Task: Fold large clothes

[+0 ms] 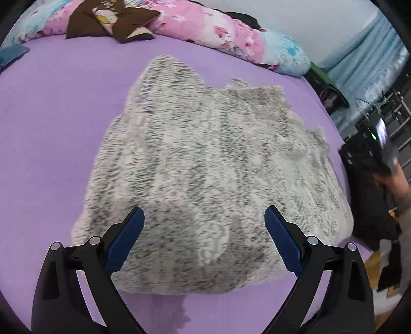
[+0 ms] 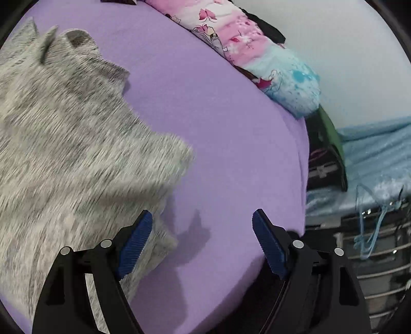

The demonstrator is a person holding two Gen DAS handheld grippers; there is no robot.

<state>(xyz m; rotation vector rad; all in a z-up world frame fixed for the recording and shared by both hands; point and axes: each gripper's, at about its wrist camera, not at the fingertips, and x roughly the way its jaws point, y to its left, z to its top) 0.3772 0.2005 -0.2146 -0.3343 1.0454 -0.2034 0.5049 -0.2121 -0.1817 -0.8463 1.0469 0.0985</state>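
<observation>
Fingers (image 1: 280, 241) of the left gripper (image 1: 204, 241) spread wide, grasping nothing, hovering over the near part of the grey sweater (image 1: 205, 164). Fingers (image 2: 136, 244) of the right gripper (image 2: 203, 244) likewise released and empty, above the sweater's right edge (image 2: 154, 195) and bare purple sheet.

Sweater lay rumpled mid-bed (image 1: 51, 128), lumpy along its far and right edges, near hem close to the bed's front edge. Well apart at the head of the bed: pink and blue quilt (image 1: 231, 33), brown cloth (image 1: 113, 23).

Probably between grasps, next fold not yet begun. Best done by pinching matching points on the near hem, one per side, catching every layer of the thick knit; lifting evenly, carrying across, laying flat rather than dragging, so the loose edge did not bunch.

Both grippers held above the bed, angled down and forward, right one offset toward the bed's right side.
</observation>
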